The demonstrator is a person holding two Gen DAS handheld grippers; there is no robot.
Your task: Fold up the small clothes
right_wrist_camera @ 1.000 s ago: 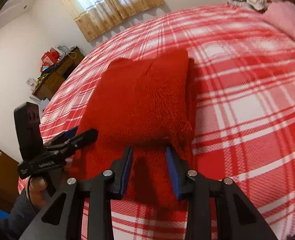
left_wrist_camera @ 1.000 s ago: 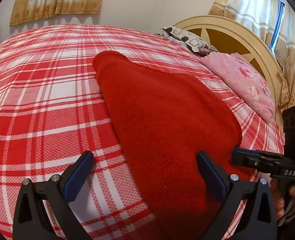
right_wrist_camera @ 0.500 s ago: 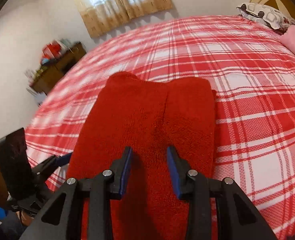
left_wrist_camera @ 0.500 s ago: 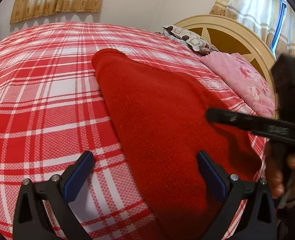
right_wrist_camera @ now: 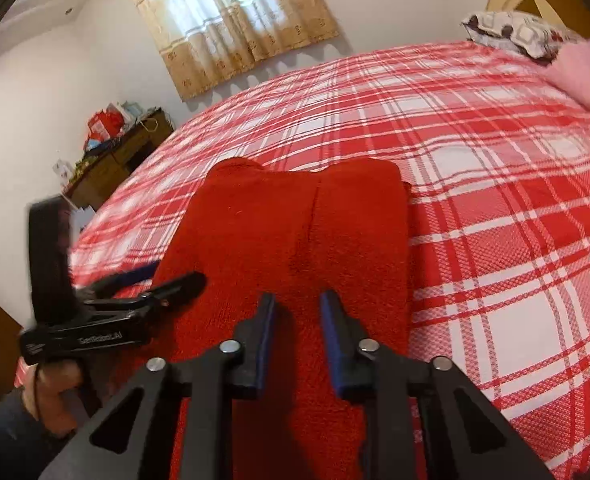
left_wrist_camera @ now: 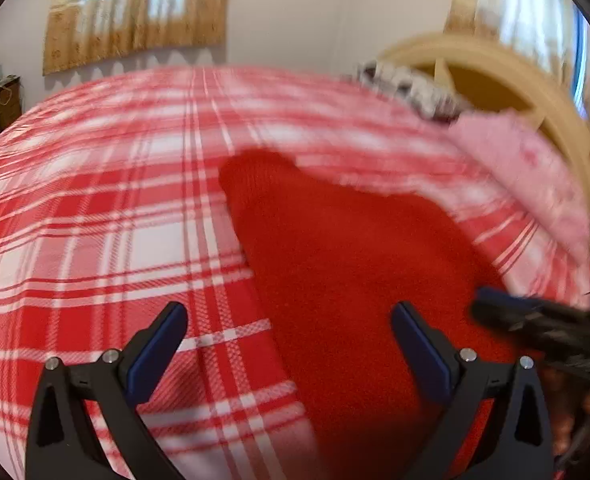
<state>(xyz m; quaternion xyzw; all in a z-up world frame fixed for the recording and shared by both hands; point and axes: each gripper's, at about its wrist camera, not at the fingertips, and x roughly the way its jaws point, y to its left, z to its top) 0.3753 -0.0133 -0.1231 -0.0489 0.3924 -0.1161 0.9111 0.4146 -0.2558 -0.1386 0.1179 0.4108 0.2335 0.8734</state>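
- On the red-and-white plaid bedspread (right_wrist_camera: 495, 184) lies the red knit garment (right_wrist_camera: 287, 232), spread flat with a lengthwise crease, its far end pointing toward the curtained window (right_wrist_camera: 231, 20).
- My right gripper (right_wrist_camera: 297, 312) hangs over the garment's near end; its jaws are closing, a narrow gap left, and I cannot tell whether cloth sits between the pads.
- My left gripper (left_wrist_camera: 291, 320) is spread wide above the garment's left edge, gripping nothing.
- Pink bedding (left_wrist_camera: 531, 172) and a patterned pillow (right_wrist_camera: 511, 32) sit by the headboard (left_wrist_camera: 495, 80).
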